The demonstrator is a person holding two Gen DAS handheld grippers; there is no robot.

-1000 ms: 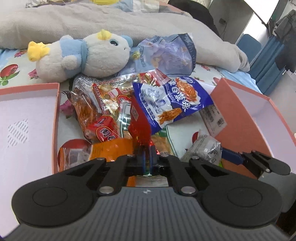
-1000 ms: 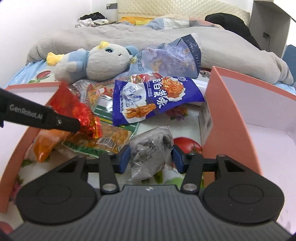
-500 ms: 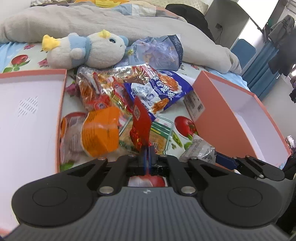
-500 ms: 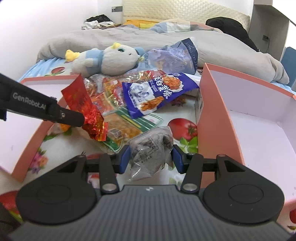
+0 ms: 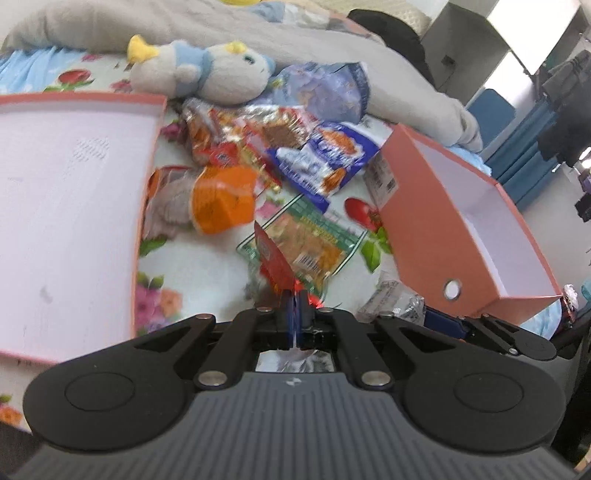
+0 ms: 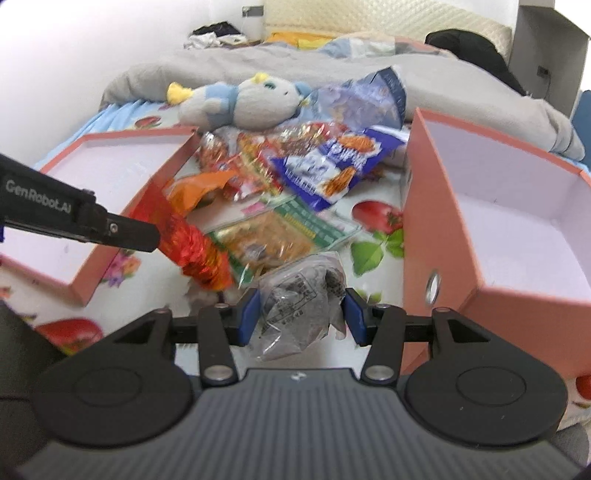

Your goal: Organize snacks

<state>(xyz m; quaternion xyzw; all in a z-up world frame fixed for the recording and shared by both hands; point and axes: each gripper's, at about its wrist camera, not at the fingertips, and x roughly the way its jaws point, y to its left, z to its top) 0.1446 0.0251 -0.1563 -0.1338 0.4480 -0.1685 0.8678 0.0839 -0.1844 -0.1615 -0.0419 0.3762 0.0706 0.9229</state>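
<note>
My left gripper (image 5: 294, 300) is shut on a red foil snack packet (image 5: 274, 260) and holds it above the bed; the packet also shows in the right wrist view (image 6: 192, 246). My right gripper (image 6: 301, 314) is shut on a clear packet of dark snacks (image 6: 300, 309), which shows in the left wrist view (image 5: 393, 302) too. A pile of snacks lies on the bed between two boxes: a blue bag (image 5: 325, 162), an orange packet (image 5: 223, 199), a green-edged packet (image 5: 308, 243) and shiny red packets (image 5: 236, 136).
An open pink box lid (image 5: 66, 206) lies at the left and a deeper pink box (image 5: 465, 221) at the right. A plush toy (image 5: 207, 72), a pale blue bag (image 5: 325, 90) and a grey duvet (image 5: 92, 31) lie behind the pile.
Both grippers have lifted and pulled back from the pile with their packets held. The pile now looks smaller and farther off.
</note>
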